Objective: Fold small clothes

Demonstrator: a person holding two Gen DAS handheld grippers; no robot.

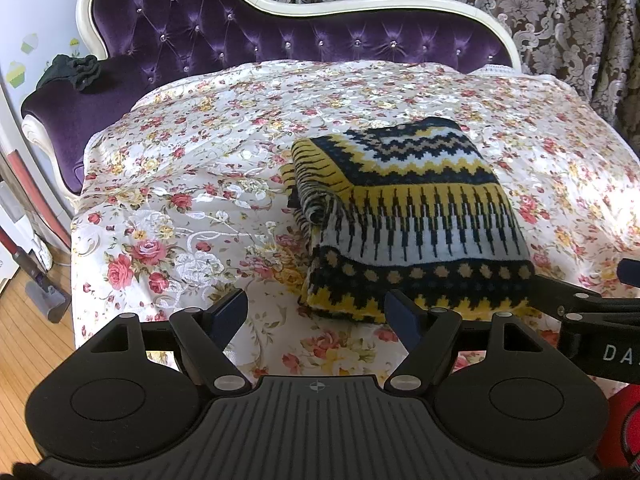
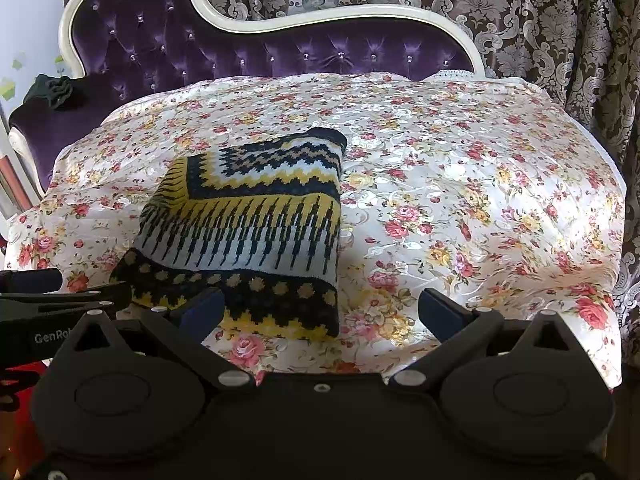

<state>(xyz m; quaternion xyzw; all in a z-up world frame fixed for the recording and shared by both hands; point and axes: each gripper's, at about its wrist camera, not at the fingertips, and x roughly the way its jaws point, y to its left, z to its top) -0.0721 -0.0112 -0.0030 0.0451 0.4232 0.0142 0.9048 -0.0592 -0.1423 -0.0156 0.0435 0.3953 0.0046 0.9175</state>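
A knitted sweater [image 1: 412,216] in yellow, navy and white zigzag bands lies folded into a compact rectangle on the floral cloth [image 1: 192,184]. It also shows in the right wrist view [image 2: 248,232], left of centre. My left gripper [image 1: 316,312] is open and empty, just in front of the sweater's near left corner. My right gripper [image 2: 320,312] is open and empty, at the sweater's near right corner. Each gripper shows at the edge of the other's view: the right one [image 1: 592,312] and the left one [image 2: 60,300].
The floral cloth [image 2: 460,208] covers a purple tufted chaise [image 1: 224,36] with a cream frame. A dark crumpled cloth [image 1: 76,72] sits on its left armrest. Patterned curtains [image 2: 540,20] hang behind. A vacuum cleaner [image 1: 36,272] stands on the wooden floor at left.
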